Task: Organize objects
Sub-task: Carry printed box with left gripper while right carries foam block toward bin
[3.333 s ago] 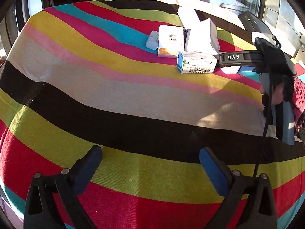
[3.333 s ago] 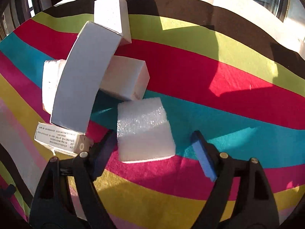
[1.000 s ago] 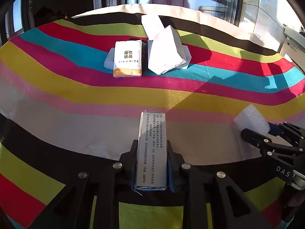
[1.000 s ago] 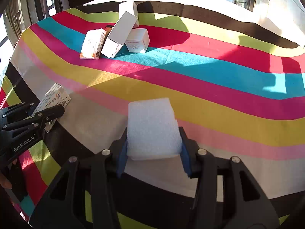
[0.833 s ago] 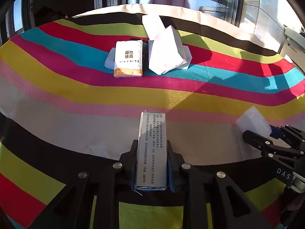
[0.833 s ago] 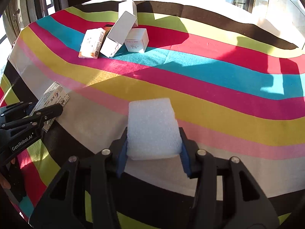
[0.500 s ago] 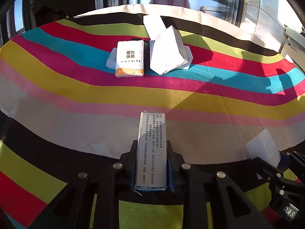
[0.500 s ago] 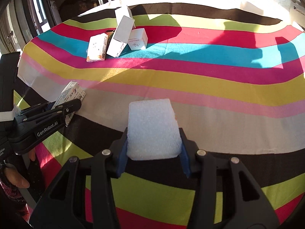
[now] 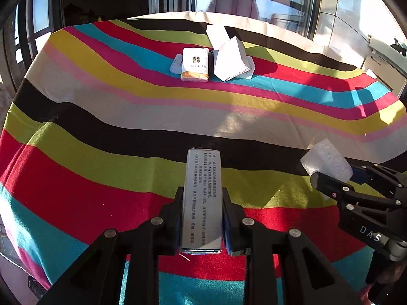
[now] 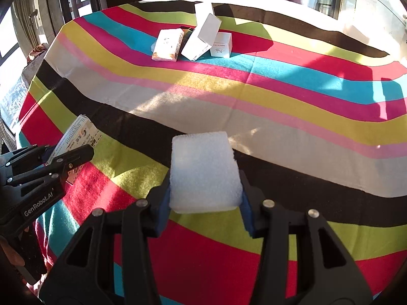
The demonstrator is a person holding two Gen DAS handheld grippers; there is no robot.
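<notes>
The left tongs (image 9: 202,218) are clenched on a long, narrow printed carton (image 9: 202,198); its grey top face carries columns of small characters too fine to read, and its near end is cut off between the black arms; from the right wrist view only a slanted, printed end of that carton shows, the rest hidden behind the tongs' black frame. The right tongs (image 10: 204,200) grip a white foam block (image 10: 203,172), rectangular, soft-edged, with a grainy, sparkling surface; the blue pads (image 10: 164,203) press its two sides and its lower edge is hidden by them. Both held things hang above the near stripes of the desk (image 9: 101,117), which is covered by a matte, slightly fuzzy cloth in wavy bands of red, lime, black, cream, pink, yellow, magenta and turquoise; the desk's far edge curves away under the fisheye and its near edge is out of frame.

Far across the desk sits the cluster of remaining boxes; a flat tissue pack (image 9: 195,64) with an orange base lies face up, a small pale object (image 9: 176,63) half hidden just beside it, what it is I cannot tell; a plain white carton (image 10: 202,38) leans tilted against a small white cube box (image 10: 221,44), and another white box (image 10: 203,9) stands behind, partly washed out by glare; a hand shows at the lower left edge of the right wrist view, mostly cut off.
</notes>
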